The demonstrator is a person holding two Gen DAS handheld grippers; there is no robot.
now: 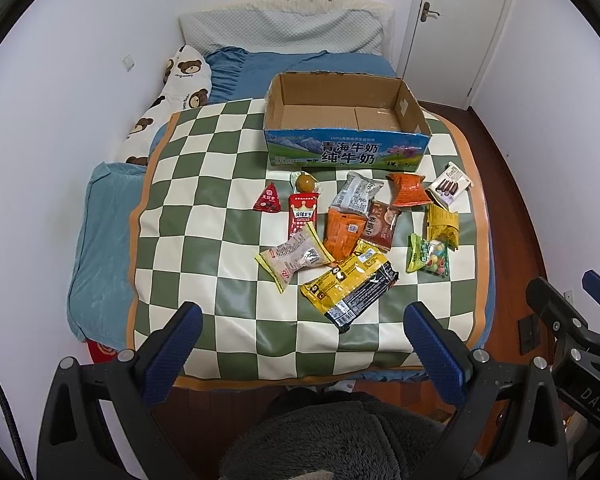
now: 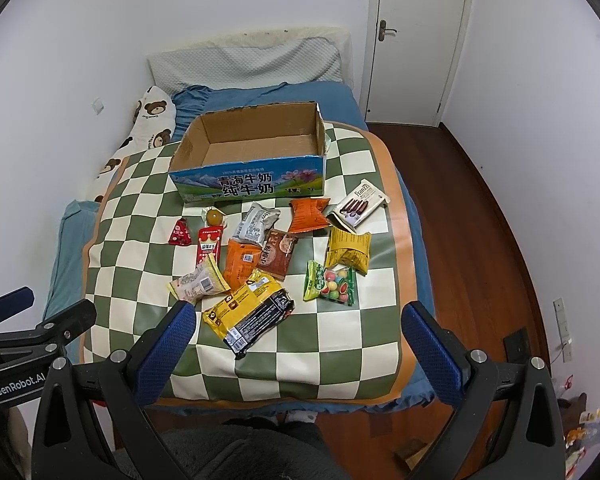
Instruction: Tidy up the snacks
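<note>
An empty cardboard box (image 1: pixel 346 152) (image 2: pixel 248 184) with blue milk print stands on a green-and-white checkered mat (image 1: pixel 204 216) (image 2: pixel 140 216) on a bed. Several snack packets lie in front of it, among them a long yellow-black pack (image 1: pixel 350 286) (image 2: pixel 248 314), an orange pack (image 1: pixel 408 189) (image 2: pixel 308 215), a candy bag (image 1: pixel 429 258) (image 2: pixel 331 284), a red triangle packet (image 1: pixel 268 199) (image 2: pixel 180 233) and a Franzzi box (image 1: pixel 449 188) (image 2: pixel 358 204). My left gripper (image 1: pixel 304 316) and right gripper (image 2: pixel 298 316) are open and empty, held above the mat's near edge.
Pillows (image 1: pixel 280 32) and a bear-print cushion (image 1: pixel 180 80) lie at the bed's far end. White walls flank the bed on the left. Wooden floor (image 2: pixel 480 216) and a white door (image 2: pixel 416 40) are to the right. Grey fleece (image 1: pixel 340 440) shows below.
</note>
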